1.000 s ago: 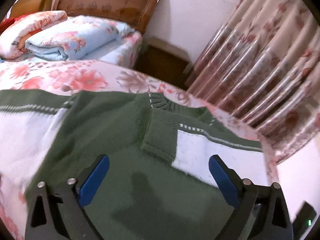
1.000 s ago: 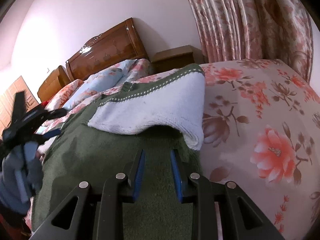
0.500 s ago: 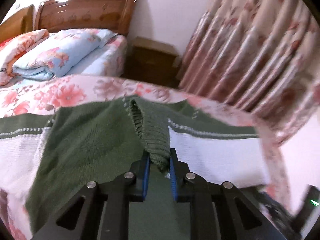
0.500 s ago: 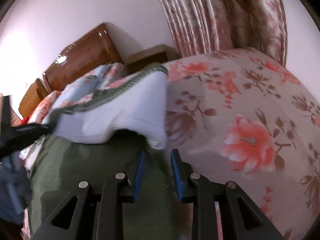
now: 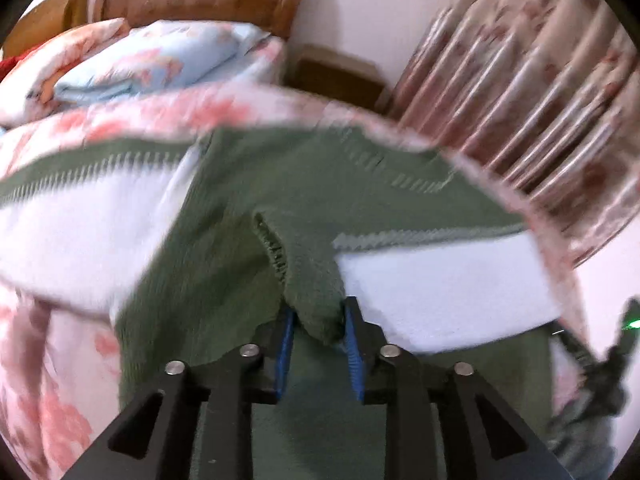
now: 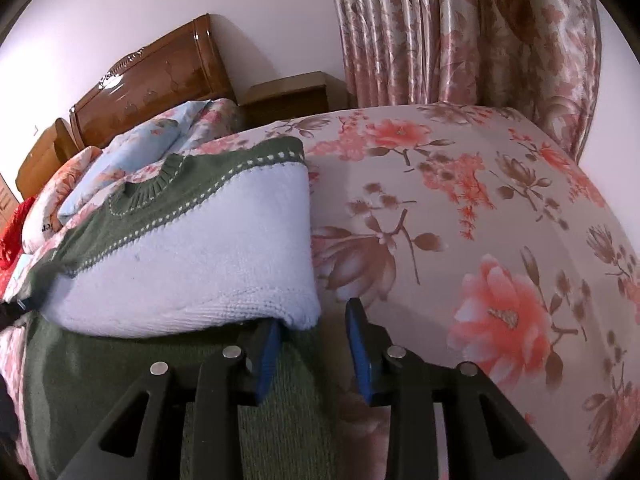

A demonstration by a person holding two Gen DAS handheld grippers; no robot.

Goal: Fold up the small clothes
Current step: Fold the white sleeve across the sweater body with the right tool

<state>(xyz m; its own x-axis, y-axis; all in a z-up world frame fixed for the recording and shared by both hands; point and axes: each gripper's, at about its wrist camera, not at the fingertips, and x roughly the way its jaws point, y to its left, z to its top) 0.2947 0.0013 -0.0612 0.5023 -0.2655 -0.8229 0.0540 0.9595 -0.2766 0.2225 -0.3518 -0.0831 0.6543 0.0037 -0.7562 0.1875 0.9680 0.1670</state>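
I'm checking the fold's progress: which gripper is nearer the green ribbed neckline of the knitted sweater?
Left. The left gripper pinches sweater fabric just below the neckline; the right gripper sits at the sweater's side edge, well away.

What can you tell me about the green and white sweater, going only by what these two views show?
The sweater is a chunky knit, dark green with pale white sleeves edged in dotted trim, and a ribbed round collar. It lies on the floral bedspread, the right sleeve folded in over the body. The left gripper pinches a bunched green fold; the right gripper, just opening, straddles its edge without pressing it.
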